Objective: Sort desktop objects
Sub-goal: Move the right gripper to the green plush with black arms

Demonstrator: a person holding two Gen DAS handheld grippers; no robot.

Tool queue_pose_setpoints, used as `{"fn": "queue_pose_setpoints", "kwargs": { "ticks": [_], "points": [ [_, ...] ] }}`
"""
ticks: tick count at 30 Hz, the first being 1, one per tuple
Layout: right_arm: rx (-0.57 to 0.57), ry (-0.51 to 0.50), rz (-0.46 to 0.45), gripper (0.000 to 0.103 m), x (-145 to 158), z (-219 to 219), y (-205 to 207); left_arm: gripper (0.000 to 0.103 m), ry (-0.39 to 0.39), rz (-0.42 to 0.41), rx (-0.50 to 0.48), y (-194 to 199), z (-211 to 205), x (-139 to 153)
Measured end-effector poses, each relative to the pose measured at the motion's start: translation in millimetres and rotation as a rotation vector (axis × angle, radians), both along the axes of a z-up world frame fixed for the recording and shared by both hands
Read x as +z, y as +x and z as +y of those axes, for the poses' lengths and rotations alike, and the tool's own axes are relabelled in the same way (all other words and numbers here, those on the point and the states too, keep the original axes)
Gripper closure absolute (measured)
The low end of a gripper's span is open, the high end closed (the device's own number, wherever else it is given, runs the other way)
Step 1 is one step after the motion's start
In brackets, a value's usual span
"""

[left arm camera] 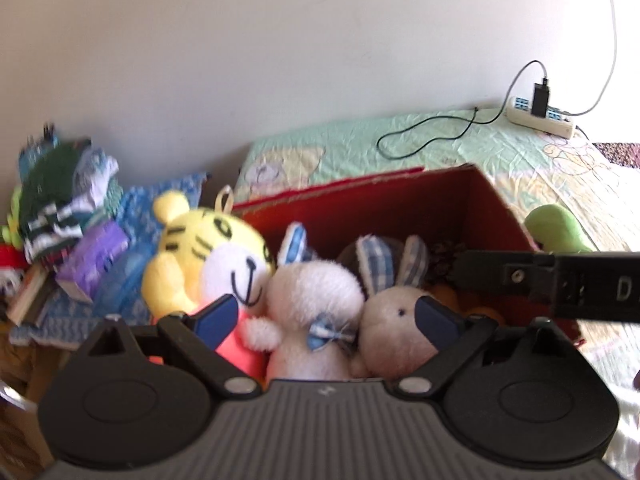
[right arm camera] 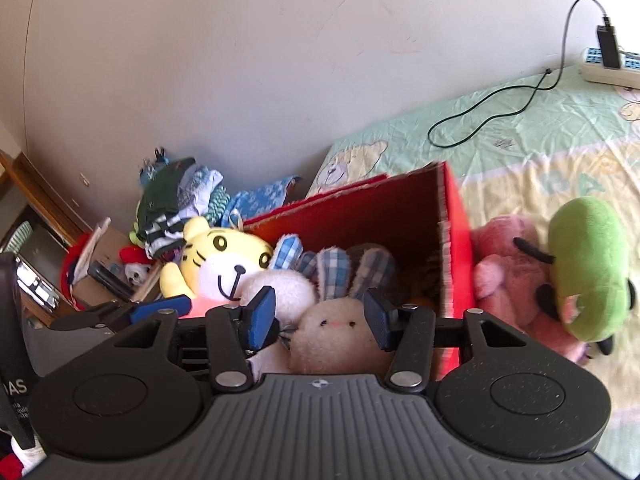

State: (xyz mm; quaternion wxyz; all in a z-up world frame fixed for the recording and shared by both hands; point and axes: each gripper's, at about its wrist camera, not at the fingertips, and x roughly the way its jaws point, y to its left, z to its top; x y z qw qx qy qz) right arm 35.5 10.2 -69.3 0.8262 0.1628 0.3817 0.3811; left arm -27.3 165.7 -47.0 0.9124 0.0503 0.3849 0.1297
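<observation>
Hovering over the red box (left arm camera: 420, 200), both grippers carry nothing. Left gripper (left arm camera: 326, 318): jaws wide, no pad contact; the white plush bunny (left arm camera: 316, 312) and the beige bunny (left arm camera: 394, 328) sit just past and between the blue pads. Right gripper (right arm camera: 320, 316): jaws about half open, empty; the beige bunny's face (right arm camera: 332, 336) lies just beyond the gap, apart from both pads. Yellow tiger plush (right arm camera: 224, 260) leans at the box's left end, left of both sets of jaws. Pink plush (right arm camera: 516, 280) and green plush (right arm camera: 588, 264) lie on the bed sheet (right arm camera: 520, 152) outside the box wall, right of the right jaws. Power strip (right arm camera: 608, 70) sits far beyond, near the wall. Left-wrist view is blurred.
</observation>
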Motion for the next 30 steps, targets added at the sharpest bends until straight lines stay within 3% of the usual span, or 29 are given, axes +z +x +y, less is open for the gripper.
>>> {"fn": "queue_pose_setpoints", "kwargs": {
  "ticks": [5,10,15,18,24,30],
  "points": [
    [-0.051,0.047,0.018,0.051,3.1,-49.8,5.2,0.015,-0.059,-0.042,-0.075,-1.2,-24.7,18.5],
    [-0.161,0.074,0.072,0.051,-5.2,-113.1,17.1,0.012,-0.098,-0.105,-0.208,1.2,-73.1,33.3],
    [-0.248,0.073,0.148,0.048,-20.7,-169.4,32.6,0.010,-0.143,-0.097,-0.362,14.3,-134.0,28.6],
    [-0.260,0.064,0.159,0.048,-25.0,-192.5,39.8,0.011,-0.146,-0.076,-0.395,28.1,-164.0,16.1],
    [-0.278,0.087,0.209,0.048,-37.1,-234.3,61.7,0.010,-0.181,-0.024,-0.337,74.0,-193.6,-19.0],
    [-0.196,0.075,0.266,0.049,-47.8,-227.9,99.9,0.010,-0.199,0.025,-0.248,99.5,-196.8,-46.5]
  ]
}}
